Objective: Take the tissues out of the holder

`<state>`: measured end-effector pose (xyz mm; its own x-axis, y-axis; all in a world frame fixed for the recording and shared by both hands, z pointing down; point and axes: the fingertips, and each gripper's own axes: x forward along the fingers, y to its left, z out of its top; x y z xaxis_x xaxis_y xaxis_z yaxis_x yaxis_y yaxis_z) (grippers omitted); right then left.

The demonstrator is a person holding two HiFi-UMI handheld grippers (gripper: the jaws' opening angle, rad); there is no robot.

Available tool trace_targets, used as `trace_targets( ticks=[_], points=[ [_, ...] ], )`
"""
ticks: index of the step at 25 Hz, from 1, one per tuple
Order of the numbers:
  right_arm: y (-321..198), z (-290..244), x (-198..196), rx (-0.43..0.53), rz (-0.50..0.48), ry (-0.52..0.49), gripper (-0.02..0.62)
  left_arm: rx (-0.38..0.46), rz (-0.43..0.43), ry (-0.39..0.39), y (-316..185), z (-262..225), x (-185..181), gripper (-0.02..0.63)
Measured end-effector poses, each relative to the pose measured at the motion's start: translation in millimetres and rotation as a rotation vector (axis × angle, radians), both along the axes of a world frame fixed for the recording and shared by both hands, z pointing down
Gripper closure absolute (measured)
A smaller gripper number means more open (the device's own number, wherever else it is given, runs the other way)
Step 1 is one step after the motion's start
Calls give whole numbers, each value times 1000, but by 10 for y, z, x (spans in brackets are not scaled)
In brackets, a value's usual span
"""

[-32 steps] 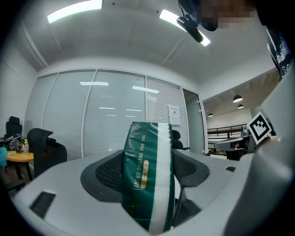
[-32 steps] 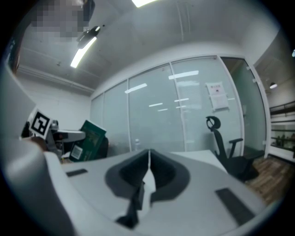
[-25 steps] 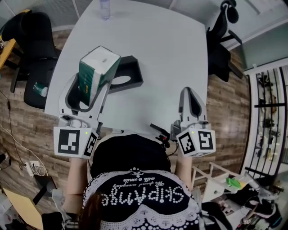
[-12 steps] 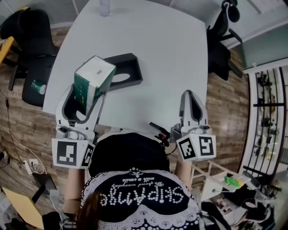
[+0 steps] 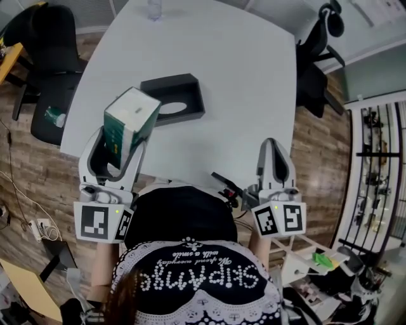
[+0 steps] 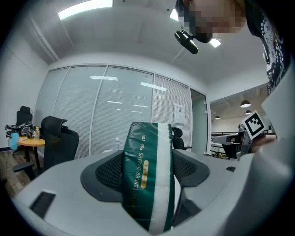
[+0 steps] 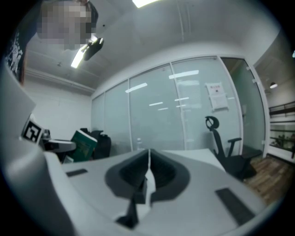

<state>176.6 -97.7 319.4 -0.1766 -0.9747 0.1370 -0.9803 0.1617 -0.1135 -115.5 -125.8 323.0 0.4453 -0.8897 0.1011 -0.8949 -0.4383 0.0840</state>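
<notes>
My left gripper [image 5: 125, 130] is shut on a green and white tissue pack [image 5: 130, 122], held up above the near left part of the white table [image 5: 241, 76]. In the left gripper view the tissue pack [image 6: 147, 177] stands upright, squeezed between both jaws of that gripper [image 6: 148, 170]. The black tissue holder [image 5: 172, 99], with an oval opening on top, lies on the table beyond the pack. My right gripper [image 5: 274, 146] is shut with nothing in it, near the table's front edge at the right; in its own view that gripper [image 7: 148, 173] has its jaws touching. There the tissue pack [image 7: 83, 144] shows at the left.
A clear bottle [image 5: 154, 8] stands at the table's far edge. Black office chairs sit at the left [image 5: 44, 44] and at the right [image 5: 317, 57] of the table. The person's dark top [image 5: 184, 254] fills the near side.
My left gripper has drawn the tissue pack back toward me and a little lower, away from the holder. The right gripper has pulled slightly nearer to me and stays shut.
</notes>
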Motion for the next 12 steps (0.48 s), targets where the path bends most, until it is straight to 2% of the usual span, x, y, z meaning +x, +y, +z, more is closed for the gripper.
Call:
trace_targets(
  ticks=[12],
  points=[
    [44,36,-19,-14,6,16,560,10,-18,-9,-15,37,-79,255]
  ],
)
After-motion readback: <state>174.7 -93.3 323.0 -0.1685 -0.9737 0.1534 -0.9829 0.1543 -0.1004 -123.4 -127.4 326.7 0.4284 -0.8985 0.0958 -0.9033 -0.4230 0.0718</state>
